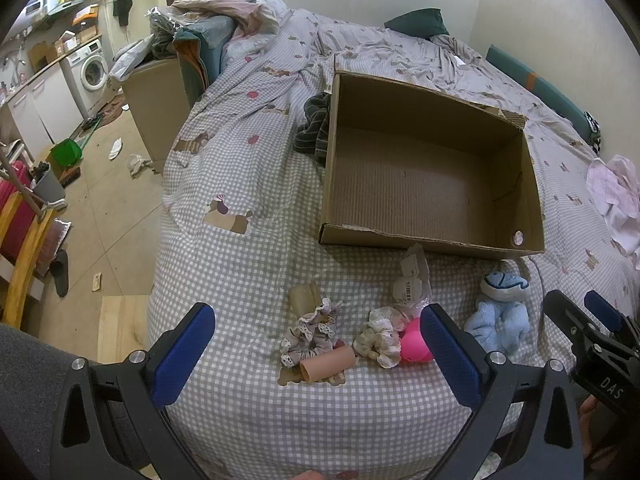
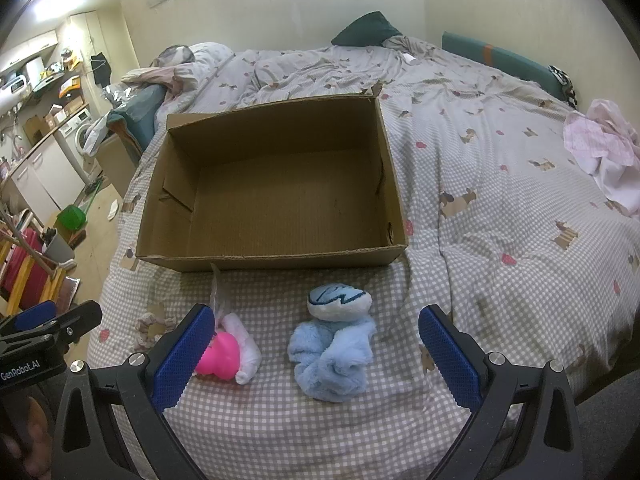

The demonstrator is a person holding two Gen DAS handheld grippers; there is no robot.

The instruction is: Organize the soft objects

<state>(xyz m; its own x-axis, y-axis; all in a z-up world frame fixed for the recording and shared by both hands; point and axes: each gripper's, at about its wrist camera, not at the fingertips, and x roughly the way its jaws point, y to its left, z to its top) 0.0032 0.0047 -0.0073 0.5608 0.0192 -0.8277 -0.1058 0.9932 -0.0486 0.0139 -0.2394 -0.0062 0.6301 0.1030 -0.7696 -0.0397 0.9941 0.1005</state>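
Note:
An open, empty cardboard box (image 1: 428, 184) (image 2: 276, 192) sits on the checked bedspread. In front of it lie a grey lace scrunchie (image 1: 312, 330), a tan tube (image 1: 328, 363), a cream scrunchie (image 1: 380, 336), a pink soft ball (image 1: 414, 342) (image 2: 220, 354), a crumpled plastic wrapper (image 1: 412, 280) and a light blue plush toy (image 1: 500, 308) (image 2: 332, 344). My left gripper (image 1: 316, 360) is open, just above the grey scrunchie and tube. My right gripper (image 2: 316, 356) is open, straddling the blue plush; it also shows in the left wrist view (image 1: 592, 320).
A dark striped cloth (image 1: 316, 128) lies left of the box. Pink-white clothes (image 2: 604, 152) lie at the bed's right. A pile of bedding (image 1: 224, 12) sits at the far end. The bed's left edge drops to a cluttered floor (image 1: 100, 208).

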